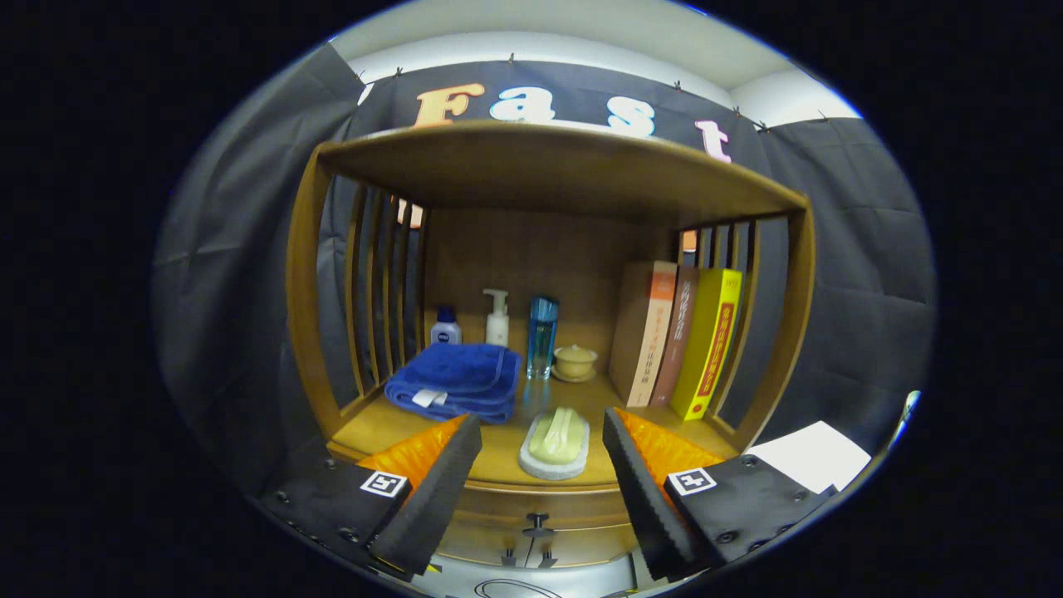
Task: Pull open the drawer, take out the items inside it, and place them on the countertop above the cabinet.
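Gripper view, and the drawer (540, 519) sits low down, right between the two fingers, its wooden front closed flush under the countertop (498, 453), with a small dark knob (538, 525) at its middle. The gripper (541, 448) hangs spread wide with nothing between its fingers; the knob lies in the gap between them, nearer their bases than their tips, and neither finger touches it.

Just above the drawer, on the countertop's front edge and between the fingertips, rests a pale green soap (556, 434) on a light soap dish (554, 453). Beyond the left finger lies a folded blue towel (457, 380), with a white tag at its front. Behind the towel stand a small blue-capped bottle (446, 325) and a white pump bottle (497, 316); beside those, a tall blue bottle (542, 335), then a small lidded cup on a saucer (575, 362).

Off to the right, beyond the right finger, three books stand upright side by side: a tan book (644, 330), a brown book (679, 332) and a yellow book (710, 340), the last by the cabinet's slatted side. A wooden shelf top (548, 166) spans overhead. A white sheet (810, 455) lies outside the cabinet's right post.
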Available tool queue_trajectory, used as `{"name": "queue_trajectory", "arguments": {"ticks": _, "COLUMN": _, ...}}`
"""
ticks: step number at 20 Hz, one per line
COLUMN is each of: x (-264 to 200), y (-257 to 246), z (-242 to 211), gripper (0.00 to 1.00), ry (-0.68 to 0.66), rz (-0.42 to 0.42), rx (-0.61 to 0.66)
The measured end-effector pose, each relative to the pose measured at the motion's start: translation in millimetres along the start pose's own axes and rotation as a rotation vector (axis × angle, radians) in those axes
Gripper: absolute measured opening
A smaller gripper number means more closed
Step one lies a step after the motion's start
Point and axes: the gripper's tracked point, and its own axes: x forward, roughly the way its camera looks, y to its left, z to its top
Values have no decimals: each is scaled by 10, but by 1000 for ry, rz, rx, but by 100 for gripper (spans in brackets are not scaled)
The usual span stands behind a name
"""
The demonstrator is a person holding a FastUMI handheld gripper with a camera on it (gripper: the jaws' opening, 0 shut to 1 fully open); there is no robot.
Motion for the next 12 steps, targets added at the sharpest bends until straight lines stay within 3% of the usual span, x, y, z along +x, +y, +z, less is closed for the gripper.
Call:
{"name": "queue_trajectory", "arguments": {"ticks": 5, "x": -493, "y": -247, "z": 540, "gripper": 99, "ry": -45, "rz": -71, "rx": 31}}
{"name": "queue_trajectory", "arguments": {"ticks": 12, "x": -834, "y": -331, "z": 840, "gripper": 99, "ry": -82, "rz": -74, "rx": 85}}
